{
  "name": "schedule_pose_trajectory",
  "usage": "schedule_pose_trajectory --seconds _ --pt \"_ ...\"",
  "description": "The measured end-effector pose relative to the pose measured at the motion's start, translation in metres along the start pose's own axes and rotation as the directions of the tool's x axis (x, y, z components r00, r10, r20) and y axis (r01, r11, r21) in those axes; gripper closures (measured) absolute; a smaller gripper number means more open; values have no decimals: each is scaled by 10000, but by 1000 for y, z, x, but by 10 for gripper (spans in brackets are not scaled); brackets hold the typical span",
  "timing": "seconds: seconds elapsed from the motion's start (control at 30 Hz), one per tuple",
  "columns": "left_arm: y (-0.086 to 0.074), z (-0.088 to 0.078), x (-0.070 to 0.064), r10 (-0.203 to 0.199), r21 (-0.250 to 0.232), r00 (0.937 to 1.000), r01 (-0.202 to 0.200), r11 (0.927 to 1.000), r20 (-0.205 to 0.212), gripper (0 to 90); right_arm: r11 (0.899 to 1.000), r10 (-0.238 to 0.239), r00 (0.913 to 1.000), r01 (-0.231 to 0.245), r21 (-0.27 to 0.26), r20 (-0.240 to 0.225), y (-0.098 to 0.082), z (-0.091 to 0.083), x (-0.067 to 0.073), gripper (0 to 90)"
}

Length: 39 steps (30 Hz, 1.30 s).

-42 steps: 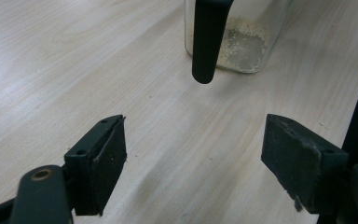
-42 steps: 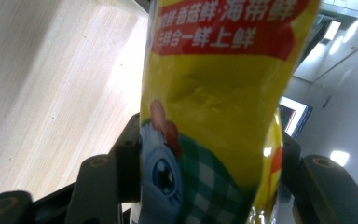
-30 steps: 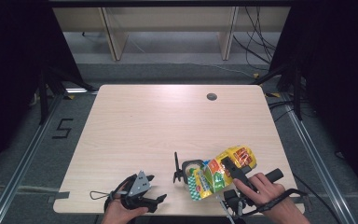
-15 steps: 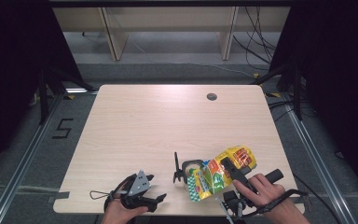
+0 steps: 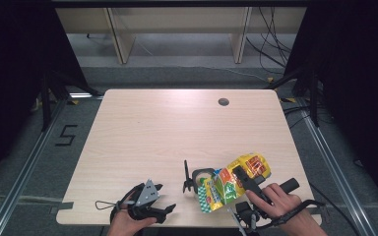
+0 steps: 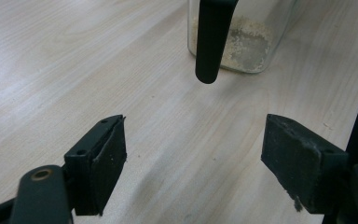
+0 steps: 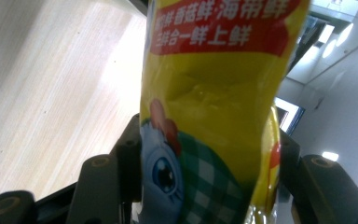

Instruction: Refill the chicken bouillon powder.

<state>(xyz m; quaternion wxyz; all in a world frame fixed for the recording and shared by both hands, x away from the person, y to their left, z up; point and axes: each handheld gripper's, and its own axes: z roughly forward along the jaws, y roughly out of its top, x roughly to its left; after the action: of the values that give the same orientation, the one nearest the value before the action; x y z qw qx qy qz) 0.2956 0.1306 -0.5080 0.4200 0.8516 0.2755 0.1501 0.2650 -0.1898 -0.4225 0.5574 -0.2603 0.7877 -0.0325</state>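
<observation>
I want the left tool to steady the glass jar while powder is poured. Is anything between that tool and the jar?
Nothing visible: bare table lies between the open left tool and the glass jar. Only the jar's own black handle faces the tool.

high overhead view, two close tongs cameras

A light wood-grain table (image 5: 167, 132) is seen from above, with a small round dark grommet hole (image 5: 223, 102) set near its far edge, right of the middle. On the grey floor (image 5: 177, 73) to the left of the table, a number 5 (image 5: 67, 135) is marked. Pale shelf uprights (image 5: 119, 37) are seen beyond the table, and loose black cables (image 5: 270, 44) are trailed across the floor at the far right.
</observation>
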Motion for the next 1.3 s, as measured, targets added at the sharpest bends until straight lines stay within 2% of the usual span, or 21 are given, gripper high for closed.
schedule_pose_trajectory --seconds 0.03,0.07,0.1,0.17,0.23,0.37,0.43,0.47,0.5,0.63,0.77,0.8,0.83,1.0,1.03,1.07,1.1,1.17,1.2,1.27,1.3 --pt "0 0 1 248 -10 9997 -248 9997 60 214 9999 -133 9999 134 101 -55 1 0 0 467" --pt "-1 1 -2 -168 -176 9999 169 9997 39 214 9998 -153 9999 154 110 -70 2 -1 0 467" --pt "0 0 -1 -29 -33 10000 29 10000 13 214 9999 -117 9999 117 127 -21 2 -1 0 467" --pt "1 0 -1 -55 -16 9999 55 10000 138 214 10000 35 10000 -35 76 12 2 -2 0 467" --pt "0 0 -2 -79 -129 10000 80 9999 47 214 9998 -179 9998 178 92 11 3 -2 -1 467" --pt "1 -1 0 54 -54 10000 -54 10000 -5 214 9998 -172 9998 172 101 20 3 -2 -1 467" --pt "0 -1 -2 -119 -143 9999 120 9998 92 214 9998 -181 9998 181 111 9 2 -2 -1 467" --pt "0 -1 -1 3 -88 10000 -3 10000 -10 214 9997 -144 9999 144 185 30 2 -3 -1 467" --pt "0 -1 -1 -92 -140 9999 94 9999 93 214 9997 -175 9998 173 174 63 2 -3 -1 467" --pt "0 0 -2 -113 -127 9998 115 9999 137 214 9978 -514 9985 505 438 205 4 -3 -1 467" --pt "0 1 -1 6 -116 10000 -6 9999 16 214 9983 -475 9987 470 331 159 5 -2 0 469" --pt "0 1 -2 -9 -112 10000 10 9999 74 214 9957 -882 9958 875 312 225 4 -1 -1 470" --pt "0 0 -2 -21 -60 10000 21 10000 55 214 9985 -439 9989 434 344 162 5 -1 1 471" --pt "-1 1 -3 -185 -235 9998 187 9995 87 214 9982 -510 9985 503 319 196 4 -1 0 472" --pt "0 0 -2 -39 -129 10000 40 9999 58 214 9957 -902 9956 896 221 271 4 0 -1 472" --pt "0 0 -1 25 -5 10000 -25 10000 19 214 9976 -602 9980 594 350 201 6 -1 1 474" --pt "0 0 -1 -14 -88 10000 14 10000 31 214 9962 -856 9960 851 183 253 5 1 0 475" --pt "0 1 -2 -71 -166 9999 73 9998 96 214 9968 -745 9969 738 293 240 5 0 0 476" --pt "0 -1 -2 22 16 10000 -22 10000 57 214 9952 -957 9948 949 243 342 4 0 -3 476" --pt "1 0 -1 -46 -33 9999 46 10000 145 214 9951 -967 9946 958 263 373 4 -2 -4 476" --pt "0 0 -1 35 -73 10000 -35 10000 0 214 9982 -536 9980 526 294 325 4 -2 -3 476"
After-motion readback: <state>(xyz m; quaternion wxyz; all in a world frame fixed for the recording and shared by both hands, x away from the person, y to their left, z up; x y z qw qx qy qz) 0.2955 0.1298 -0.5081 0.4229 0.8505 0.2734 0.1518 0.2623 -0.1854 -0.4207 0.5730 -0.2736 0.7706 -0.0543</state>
